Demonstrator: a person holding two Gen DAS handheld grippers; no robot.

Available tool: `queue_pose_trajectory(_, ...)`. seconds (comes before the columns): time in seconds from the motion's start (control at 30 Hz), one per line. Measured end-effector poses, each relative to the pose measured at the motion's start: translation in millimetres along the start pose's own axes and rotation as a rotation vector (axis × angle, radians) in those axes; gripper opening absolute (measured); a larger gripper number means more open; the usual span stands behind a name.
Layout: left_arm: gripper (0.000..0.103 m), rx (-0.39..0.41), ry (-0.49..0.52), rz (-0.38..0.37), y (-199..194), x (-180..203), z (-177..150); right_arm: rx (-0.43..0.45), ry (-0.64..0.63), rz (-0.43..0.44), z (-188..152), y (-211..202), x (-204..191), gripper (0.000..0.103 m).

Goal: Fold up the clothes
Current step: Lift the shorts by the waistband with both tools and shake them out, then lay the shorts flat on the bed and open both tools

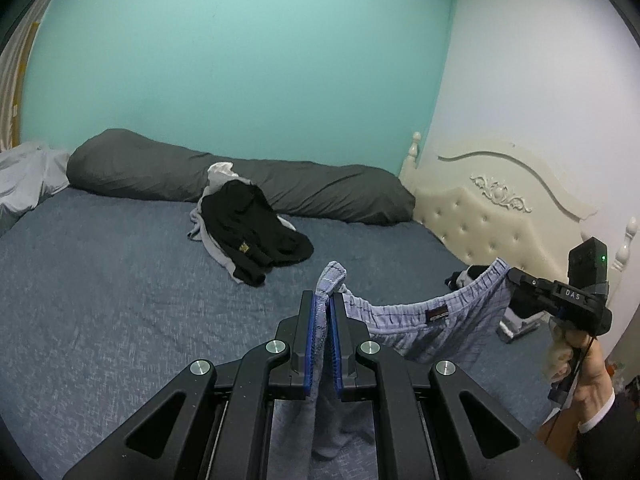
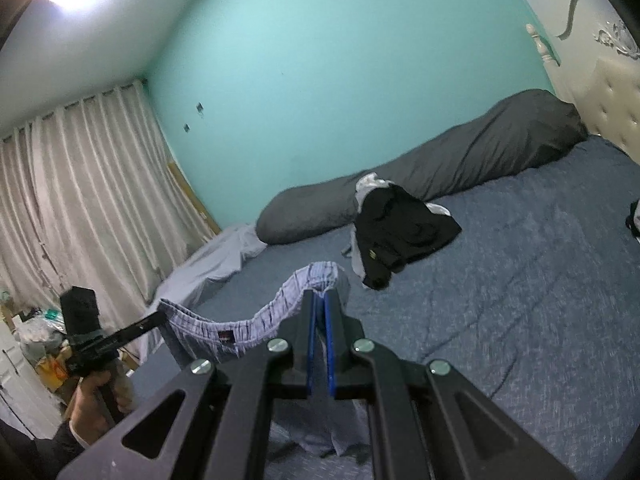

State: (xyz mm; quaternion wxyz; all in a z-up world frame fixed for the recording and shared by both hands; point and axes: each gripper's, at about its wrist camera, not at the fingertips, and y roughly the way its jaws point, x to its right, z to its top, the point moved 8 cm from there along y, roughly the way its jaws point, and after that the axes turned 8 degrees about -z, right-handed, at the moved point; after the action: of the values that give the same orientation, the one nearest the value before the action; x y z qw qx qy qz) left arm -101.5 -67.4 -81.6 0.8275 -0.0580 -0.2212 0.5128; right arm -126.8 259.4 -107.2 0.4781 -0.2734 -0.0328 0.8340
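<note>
A pair of light blue plaid boxer shorts (image 1: 412, 312) hangs by its waistband between my two grippers, above the blue bed (image 1: 120, 280). My left gripper (image 1: 326, 300) is shut on one end of the waistband. My right gripper (image 2: 320, 298) is shut on the other end; it shows at the right of the left wrist view (image 1: 516, 280). The shorts (image 2: 240, 320) sag in the middle and their legs hang down below the jaws. My left gripper also shows in the right wrist view (image 2: 158, 320).
A pile of black and grey clothes (image 1: 248, 232) lies mid-bed, in front of a long dark grey pillow (image 1: 240, 176). A cream headboard (image 1: 500, 216) stands at the right. A dark item (image 1: 460, 276) lies near it. Curtains (image 2: 80, 208) and clutter are at the left.
</note>
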Motion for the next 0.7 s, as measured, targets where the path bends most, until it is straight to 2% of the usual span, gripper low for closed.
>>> queue_pose_trajectory(0.1, 0.007, -0.010, -0.013, 0.000, 8, -5, 5, 0.001, -0.015, -0.003, 7, 1, -2, 0.004)
queue_pose_trajectory(0.27, 0.007, -0.086, -0.039, 0.000, 55, -26, -6, -0.076, 0.002, -0.050, -1, 44, 21, 0.004)
queue_pose_trajectory(0.57, 0.007, -0.224, -0.121, 0.052, 170, -95, -63, -0.251, 0.061, -0.203, -65, 166, 107, 0.004)
queue_pose_trajectory(0.7, 0.007, -0.272, -0.153, 0.075, 214, -126, -86, -0.303, 0.084, -0.245, -86, 211, 141, 0.004)
